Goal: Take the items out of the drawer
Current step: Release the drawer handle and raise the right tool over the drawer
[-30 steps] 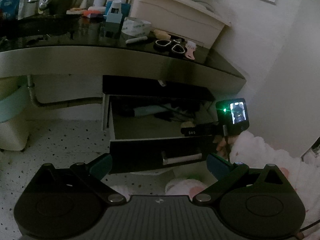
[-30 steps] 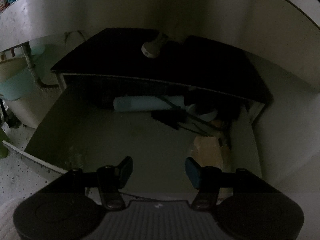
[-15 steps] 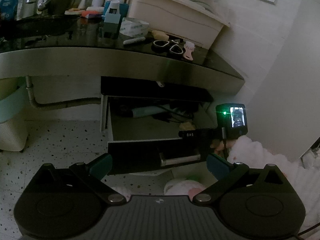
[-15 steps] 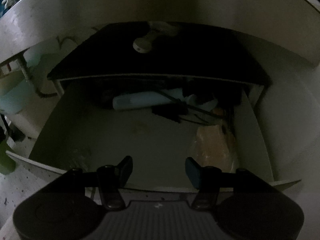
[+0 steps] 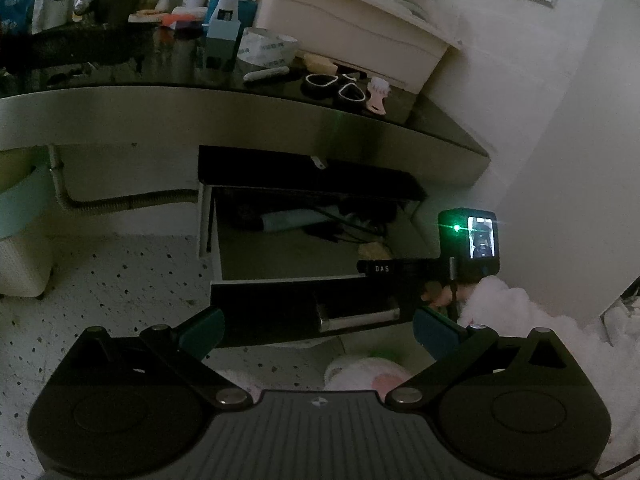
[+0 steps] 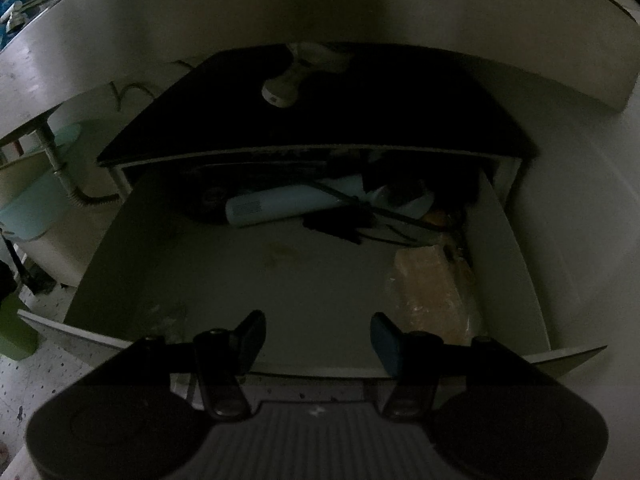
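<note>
The right tool (image 6: 318,338) hangs over the front edge of the open drawer (image 6: 516,264), its jaws apart with only the bare drawer floor between them; it holds and touches nothing. Just beyond its right finger a tan packet in clear wrap (image 6: 430,292) lies against the drawer's right wall. At the dim back, half under the dark cabinet top, a pale blue cylindrical device (image 6: 280,204) lies on its side, crossed by a tangle of black cords (image 6: 352,224); what else sits in that shadow is too dark to make out. A small white plug (image 6: 282,86) rests on the cabinet top.

The left tool (image 5: 318,328) hovers well back from the drawer front, jaws wide apart and empty. Its view shows the right tool's lit screen (image 5: 482,238) at the drawer's right corner, with a fluffy white sleeve (image 5: 516,312) behind it. Above, the dark surface (image 5: 120,76) carries bottles, a cream bin (image 5: 344,28) and a pink brush (image 5: 377,94); its left end is cut off.
</note>
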Motion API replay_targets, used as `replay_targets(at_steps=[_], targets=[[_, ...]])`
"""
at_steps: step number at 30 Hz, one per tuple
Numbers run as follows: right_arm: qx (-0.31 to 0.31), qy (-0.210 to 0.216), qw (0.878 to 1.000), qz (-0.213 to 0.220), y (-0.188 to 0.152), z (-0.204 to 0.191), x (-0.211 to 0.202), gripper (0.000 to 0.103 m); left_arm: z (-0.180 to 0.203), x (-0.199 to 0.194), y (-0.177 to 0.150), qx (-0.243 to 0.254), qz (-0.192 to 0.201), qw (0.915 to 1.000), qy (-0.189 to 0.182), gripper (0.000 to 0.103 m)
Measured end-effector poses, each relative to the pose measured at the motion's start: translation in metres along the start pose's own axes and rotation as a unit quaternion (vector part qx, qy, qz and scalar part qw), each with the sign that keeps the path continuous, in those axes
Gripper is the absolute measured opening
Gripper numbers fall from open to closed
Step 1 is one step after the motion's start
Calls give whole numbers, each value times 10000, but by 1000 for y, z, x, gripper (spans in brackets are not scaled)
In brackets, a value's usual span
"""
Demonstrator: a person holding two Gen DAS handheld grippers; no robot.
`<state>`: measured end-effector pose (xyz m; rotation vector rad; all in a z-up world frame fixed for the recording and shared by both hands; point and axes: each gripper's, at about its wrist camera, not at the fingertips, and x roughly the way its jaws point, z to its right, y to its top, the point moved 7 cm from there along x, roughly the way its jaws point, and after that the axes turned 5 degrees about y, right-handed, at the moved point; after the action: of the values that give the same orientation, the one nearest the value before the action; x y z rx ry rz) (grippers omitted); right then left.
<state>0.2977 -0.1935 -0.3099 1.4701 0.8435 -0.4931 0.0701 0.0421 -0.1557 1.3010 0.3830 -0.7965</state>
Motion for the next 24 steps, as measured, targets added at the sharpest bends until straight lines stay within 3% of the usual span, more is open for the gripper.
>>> replay_targets(at_steps=[24], targets=[[8,71,10000,-45,-31,-3,-24,58,-7,8,4,-85,-13,9999,86,102]])
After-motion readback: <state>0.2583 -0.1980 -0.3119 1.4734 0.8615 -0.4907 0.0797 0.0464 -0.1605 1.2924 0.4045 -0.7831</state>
